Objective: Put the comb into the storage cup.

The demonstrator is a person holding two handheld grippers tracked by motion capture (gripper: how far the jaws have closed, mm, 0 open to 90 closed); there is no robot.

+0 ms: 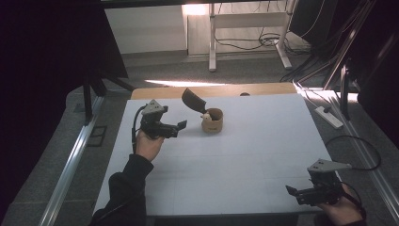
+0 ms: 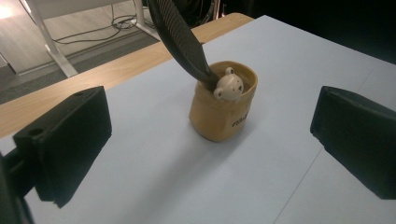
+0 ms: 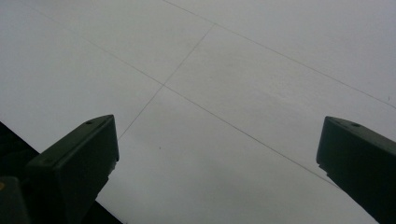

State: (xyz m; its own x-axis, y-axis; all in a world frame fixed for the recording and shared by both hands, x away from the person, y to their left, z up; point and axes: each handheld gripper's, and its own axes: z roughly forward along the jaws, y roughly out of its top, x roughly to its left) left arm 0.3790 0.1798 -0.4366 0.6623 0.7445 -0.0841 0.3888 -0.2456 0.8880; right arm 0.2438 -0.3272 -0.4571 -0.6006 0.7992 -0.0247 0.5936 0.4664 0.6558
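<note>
left gripper: jaws wide, empty | tan soft cup with bear charm, dark feather straight ahead | advice: advance level, centre cup, close gently | right gripper: wide, empty

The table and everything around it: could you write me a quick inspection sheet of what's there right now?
Surface: white table, wooden strip at the far edge.
Job's things: tan cup standing upright, holding a dark feather and a small bear figure.
Clutter: nothing seen.
Grippers: left gripper open, aimed at the cup, apart from it; right gripper open over bare table.
Cables: one trails from each gripper; more on the floor.
Surroundings: power strip, desk legs, dark room.
</note>
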